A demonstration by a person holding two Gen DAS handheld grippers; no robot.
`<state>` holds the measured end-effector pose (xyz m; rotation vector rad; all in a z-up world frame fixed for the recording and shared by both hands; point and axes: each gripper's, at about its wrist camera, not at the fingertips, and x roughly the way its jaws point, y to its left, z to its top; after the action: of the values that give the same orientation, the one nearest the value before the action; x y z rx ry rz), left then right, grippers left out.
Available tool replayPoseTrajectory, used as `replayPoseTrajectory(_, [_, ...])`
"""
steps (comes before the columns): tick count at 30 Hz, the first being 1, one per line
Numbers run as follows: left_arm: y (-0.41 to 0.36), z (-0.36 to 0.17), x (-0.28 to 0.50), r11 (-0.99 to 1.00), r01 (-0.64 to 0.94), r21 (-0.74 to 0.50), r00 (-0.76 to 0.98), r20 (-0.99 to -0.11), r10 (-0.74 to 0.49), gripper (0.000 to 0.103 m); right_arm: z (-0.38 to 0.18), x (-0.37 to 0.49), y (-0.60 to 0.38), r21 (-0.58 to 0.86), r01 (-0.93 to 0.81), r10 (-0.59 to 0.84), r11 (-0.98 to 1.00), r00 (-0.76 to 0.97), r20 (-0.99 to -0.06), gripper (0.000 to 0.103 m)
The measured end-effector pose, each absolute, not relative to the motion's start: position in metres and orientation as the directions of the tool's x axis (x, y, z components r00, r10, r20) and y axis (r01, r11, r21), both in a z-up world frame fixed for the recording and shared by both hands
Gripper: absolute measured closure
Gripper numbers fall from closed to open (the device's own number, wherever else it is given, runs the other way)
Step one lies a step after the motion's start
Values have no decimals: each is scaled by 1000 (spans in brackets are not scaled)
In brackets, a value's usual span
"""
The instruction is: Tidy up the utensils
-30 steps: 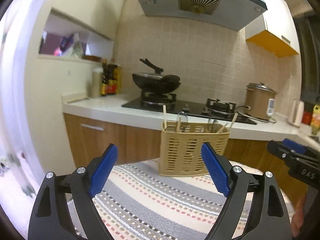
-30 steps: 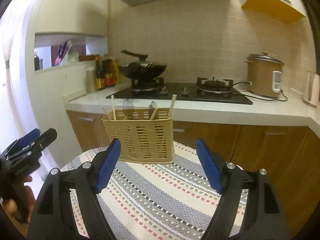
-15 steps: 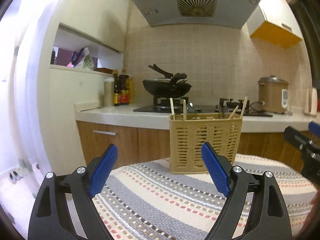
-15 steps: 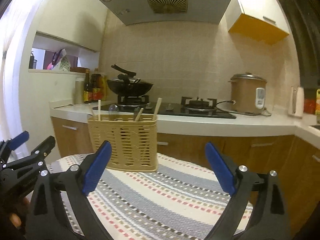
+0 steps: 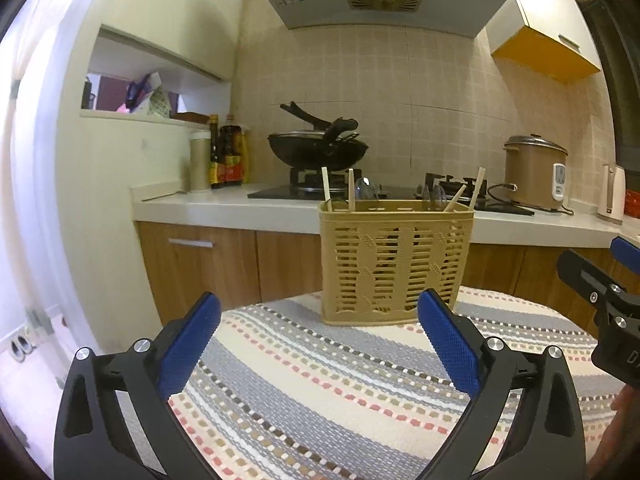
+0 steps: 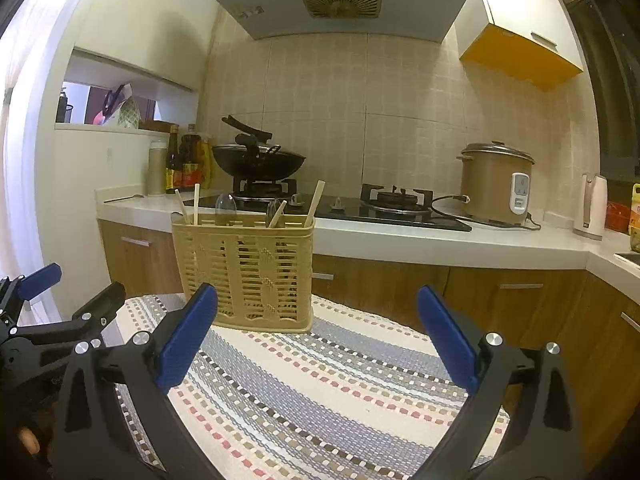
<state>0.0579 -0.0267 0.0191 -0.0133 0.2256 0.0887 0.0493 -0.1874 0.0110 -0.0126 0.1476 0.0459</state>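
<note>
Since the earlier frames both grippers have dropped lower and leveled out, so the utensil basket (image 5: 396, 262) now sits higher in each view, and both sets of jaws have just been opening with nothing between them.

The striped tablecloth (image 5: 320, 380) covers the table that the basket stands on, upright, toward its far edge. Behind the basket runs the white countertop (image 6: 400, 244) with wood cabinet fronts below. On it, behind and left of the basket, a black wok (image 5: 318, 148) sits on the gas stove; behind and right of the basket stands a brown rice cooker (image 6: 496, 182). Sauce bottles (image 5: 226, 152) cluster far left of the basket against the wall.

The left gripper (image 5: 320, 344) is spread wide and empty, in front of the basket and apart from it. The right gripper (image 6: 318, 340) is likewise wide open, holding nothing, in front and to the right of the basket.

Chopsticks (image 5: 326, 190) and spoon bowls (image 6: 226, 204) poke above the basket's rim.
</note>
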Motion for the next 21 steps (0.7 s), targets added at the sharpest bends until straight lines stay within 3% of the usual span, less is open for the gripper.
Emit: replayPoseTrajectory(21, [-29,17,60,996,-90,9,967,-238,90,8,12,49,-191,-10,0,-2,1000,990,-142,8])
